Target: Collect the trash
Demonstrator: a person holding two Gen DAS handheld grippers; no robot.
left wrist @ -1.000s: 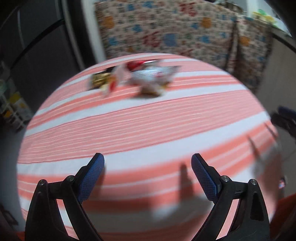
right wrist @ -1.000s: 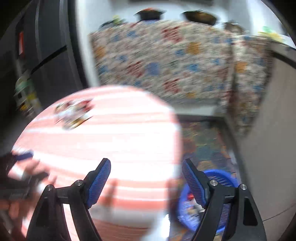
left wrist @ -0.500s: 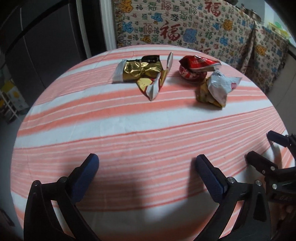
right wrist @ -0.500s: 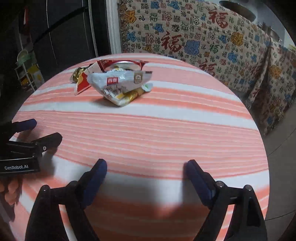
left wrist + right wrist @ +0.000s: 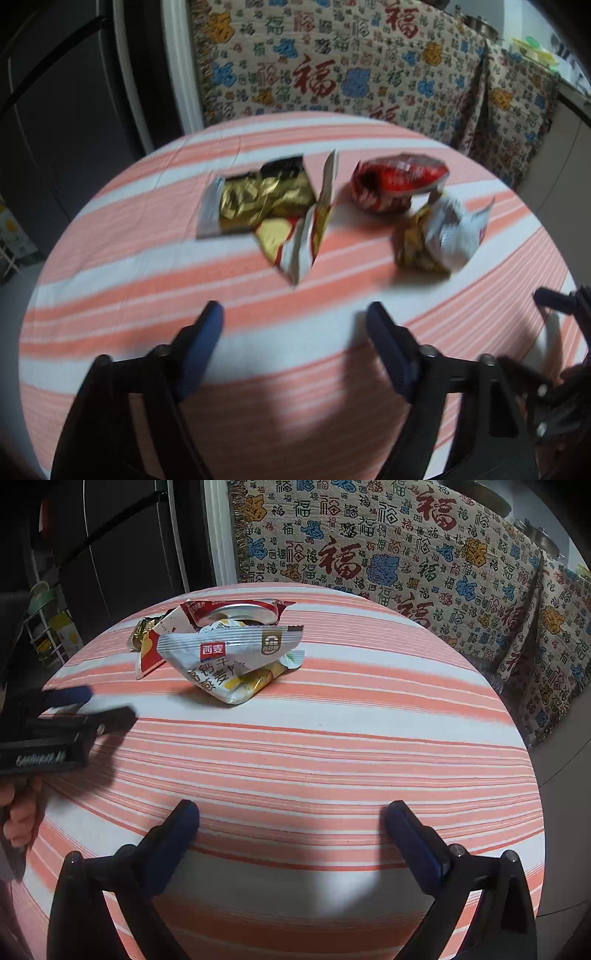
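Several crumpled snack wrappers lie together at the far side of a round table (image 5: 140, 295) with a pink-and-white striped cloth. In the left wrist view they are a gold wrapper (image 5: 258, 199), a white-and-red one (image 5: 306, 240), a red one (image 5: 399, 181) and a silver-white one (image 5: 447, 236). My left gripper (image 5: 293, 314) hovers just short of the white-and-red wrapper, its jaws closing with nothing between them. My right gripper (image 5: 291, 808) is further back over the bare cloth (image 5: 369, 738), its jaws opening and empty. The silver-white wrapper (image 5: 229, 657) is the nearest one to it.
Each gripper shows at the edge of the other's view: the right gripper (image 5: 554, 295) and the left gripper (image 5: 85, 705) with a hand under it. A patterned cloth-covered sofa (image 5: 369, 561) stands behind the table. Dark cabinet doors (image 5: 66, 110) and a small rack (image 5: 48, 627) are at left.
The left gripper has moved closer to the wrappers and its jaws have narrowed. The right gripper swung from the table's edge near a blue basket to over the table, and its jaws widened.
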